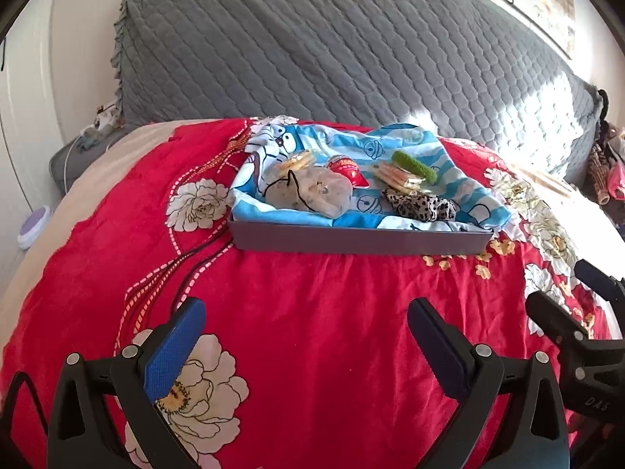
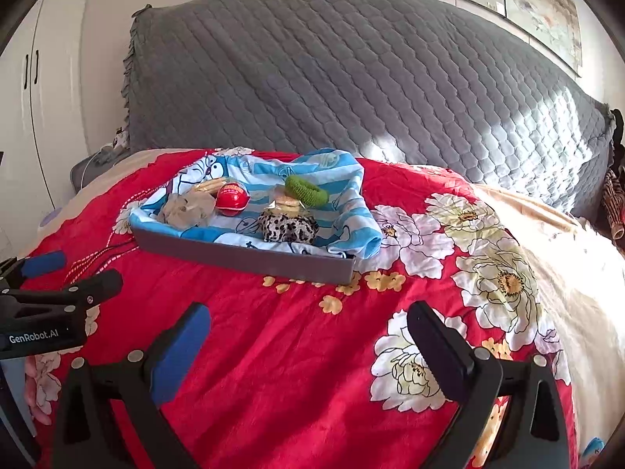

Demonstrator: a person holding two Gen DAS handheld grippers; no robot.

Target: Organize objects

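A grey tray point(image 1: 359, 240) point(image 2: 242, 260) lined with a blue cartoon cloth point(image 1: 390, 144) point(image 2: 343, 211) sits on the red flowered bedspread. In it lie a grey scrunchie point(image 1: 312, 193) point(image 2: 189, 205), a red round packet point(image 1: 347, 170) point(image 2: 232, 197), a green hair band point(image 1: 414, 164) point(image 2: 306, 191), two wrapped biscuit packs point(image 1: 398, 178) point(image 2: 287, 205) and a leopard scrunchie point(image 1: 422, 207) point(image 2: 289, 226). My left gripper point(image 1: 306, 312) is open, well short of the tray. My right gripper point(image 2: 308, 316) is open too, nothing between its fingers.
A grey quilted headboard point(image 1: 332, 47) rises behind the tray. A wardrobe point(image 2: 35, 117) stands at the left. The right gripper's fingers point(image 1: 554, 312) show at the right edge of the left wrist view. A sunlit beige blanket point(image 2: 554, 242) covers the bed's right side.
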